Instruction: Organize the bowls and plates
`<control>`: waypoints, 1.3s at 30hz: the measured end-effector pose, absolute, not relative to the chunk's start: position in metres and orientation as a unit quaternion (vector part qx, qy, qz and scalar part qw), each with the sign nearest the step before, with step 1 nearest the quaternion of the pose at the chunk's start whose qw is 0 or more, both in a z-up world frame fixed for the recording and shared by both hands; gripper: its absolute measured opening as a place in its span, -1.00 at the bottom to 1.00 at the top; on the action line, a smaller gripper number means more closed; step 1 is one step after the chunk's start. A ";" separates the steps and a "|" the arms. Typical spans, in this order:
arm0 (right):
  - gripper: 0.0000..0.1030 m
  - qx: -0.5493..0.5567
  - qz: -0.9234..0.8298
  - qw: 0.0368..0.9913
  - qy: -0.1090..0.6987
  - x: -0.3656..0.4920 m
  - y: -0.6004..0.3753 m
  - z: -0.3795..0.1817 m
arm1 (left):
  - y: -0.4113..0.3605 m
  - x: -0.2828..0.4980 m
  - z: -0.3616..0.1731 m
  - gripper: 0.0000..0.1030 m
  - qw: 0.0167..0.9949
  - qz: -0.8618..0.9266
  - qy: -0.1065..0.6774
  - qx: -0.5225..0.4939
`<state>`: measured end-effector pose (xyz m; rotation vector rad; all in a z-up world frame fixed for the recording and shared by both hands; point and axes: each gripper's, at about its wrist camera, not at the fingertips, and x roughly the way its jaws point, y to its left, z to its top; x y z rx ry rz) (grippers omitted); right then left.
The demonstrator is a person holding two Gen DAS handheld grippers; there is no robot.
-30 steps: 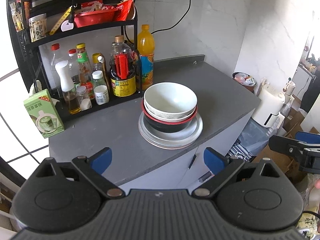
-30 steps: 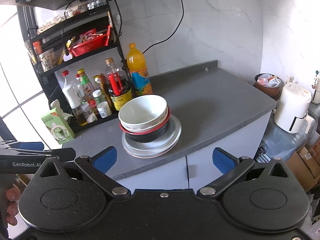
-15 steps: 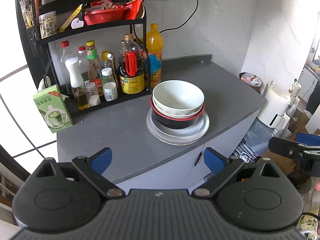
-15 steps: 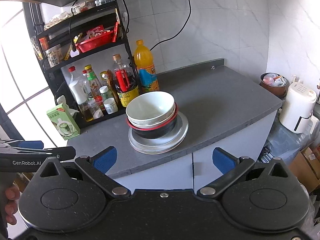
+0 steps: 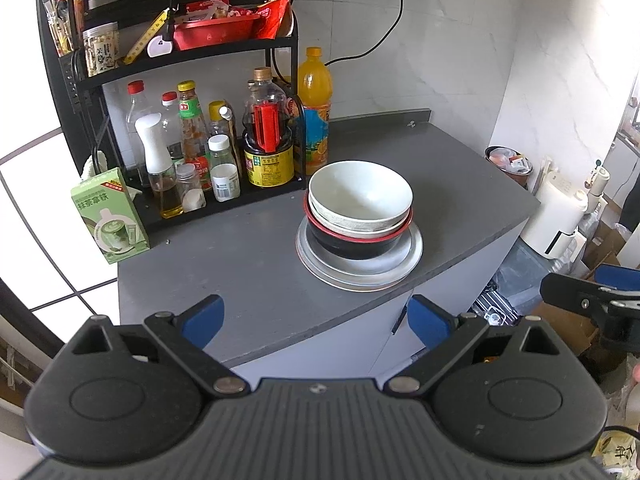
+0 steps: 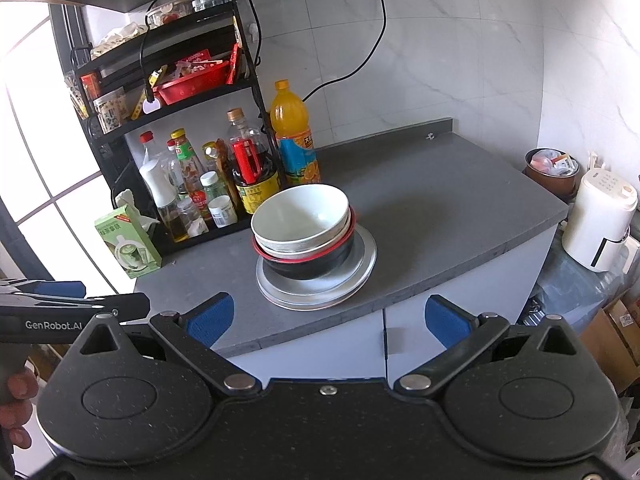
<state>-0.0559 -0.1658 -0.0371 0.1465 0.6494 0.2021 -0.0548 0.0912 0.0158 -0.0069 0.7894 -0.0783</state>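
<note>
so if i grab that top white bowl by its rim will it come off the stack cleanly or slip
The top white bowl looks glazed, so probably slick and breakable under hard jaws. It sits loosely nested and off-centre in a second pale bowl, so it likely lifts free. The black bowl underneath may shift on the metal plate.

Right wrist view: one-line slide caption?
Open right gripper faces stacked bowls on metal plates at the grey counter edge.

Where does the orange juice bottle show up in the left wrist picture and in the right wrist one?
Left wrist: orange juice bottle just above centre, behind the stacked bowls.
Right wrist: bottle left of centre, behind the bowls.
Shared landmark: black rack on its left.
</note>
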 end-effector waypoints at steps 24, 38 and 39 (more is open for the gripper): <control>1.00 0.064 0.090 0.941 0.320 -0.049 -0.170 -0.040 | 0.081 -0.045 0.010 0.89 0.920 -0.034 0.391 -0.006; 1.00 0.064 0.078 0.940 0.325 -0.043 -0.177 -0.042 | 0.069 -0.028 0.006 0.89 0.918 -0.039 0.394 -0.005; 1.00 0.064 0.078 0.940 0.325 -0.042 -0.178 -0.042 | 0.069 -0.028 0.006 0.89 0.918 -0.039 0.394 -0.005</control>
